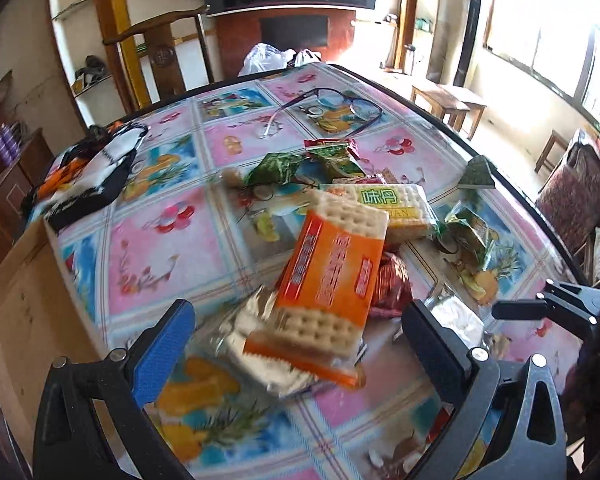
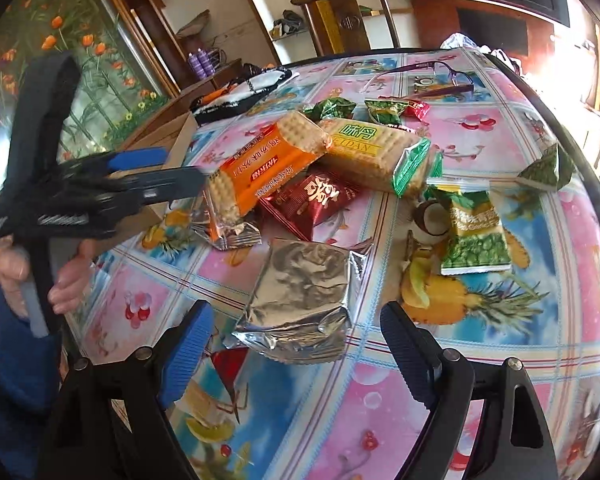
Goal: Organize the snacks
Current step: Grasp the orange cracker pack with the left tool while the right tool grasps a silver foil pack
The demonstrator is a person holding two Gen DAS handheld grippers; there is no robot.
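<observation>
Lying between right tongs (image 2: 296,344), untouched, silver packet (image 2: 300,300)

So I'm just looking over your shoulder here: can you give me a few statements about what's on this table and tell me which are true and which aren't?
1. The right gripper is clamped on the silver foil packet. False: its jaws stand wide open, the packet lying between them on the table.
2. The orange cracker pack lies partly on the red snack bag. True.
3. A pair of glasses lies on the far side of the table. True.
4. The yellow cracker pack sits in a cardboard box. False: it lies on the table beside the orange pack.
5. The left gripper has its jaws pressed shut. False: they are open, either side of the orange pack.
</observation>
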